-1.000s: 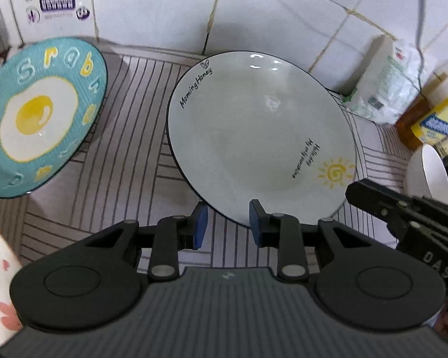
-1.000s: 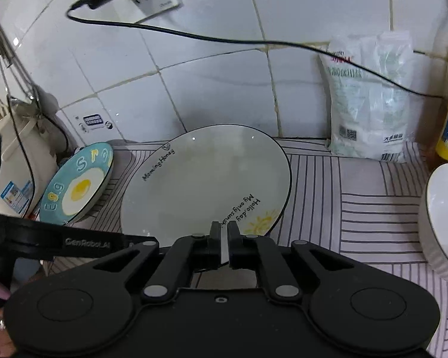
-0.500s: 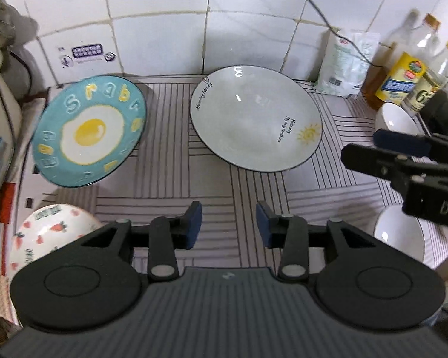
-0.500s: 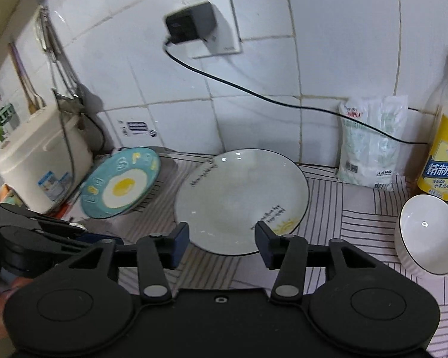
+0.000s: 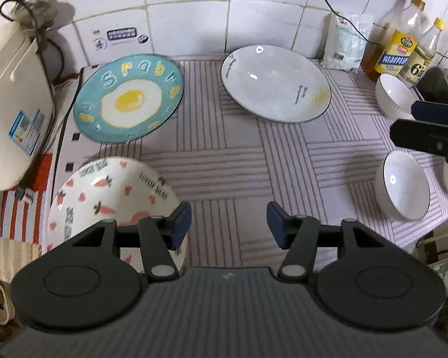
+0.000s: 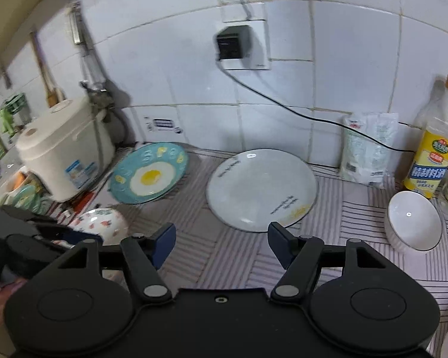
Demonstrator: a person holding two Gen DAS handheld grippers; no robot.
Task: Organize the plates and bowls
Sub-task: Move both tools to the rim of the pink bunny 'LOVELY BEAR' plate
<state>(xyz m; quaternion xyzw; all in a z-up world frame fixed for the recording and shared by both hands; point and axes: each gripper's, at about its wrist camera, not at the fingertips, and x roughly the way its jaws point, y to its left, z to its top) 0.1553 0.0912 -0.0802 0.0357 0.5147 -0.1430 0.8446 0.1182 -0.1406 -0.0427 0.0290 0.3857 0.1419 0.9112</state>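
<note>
You have drawn both hands back from the white plate [image 5: 276,83], which now lies flat on the table [image 5: 224,161], and your left gripper [image 5: 228,223] and right gripper [image 6: 221,243] have just been opening, nothing between them, free for the next dish.

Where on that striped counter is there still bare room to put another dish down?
The widest bare stretch of the striped mat lies in the middle, bordered by the egg plate, the white sun plate, the carrot plate and the near white bowl. It is crowded at the right by the bowls and bottles, and at the left by the rice cooker.
</note>
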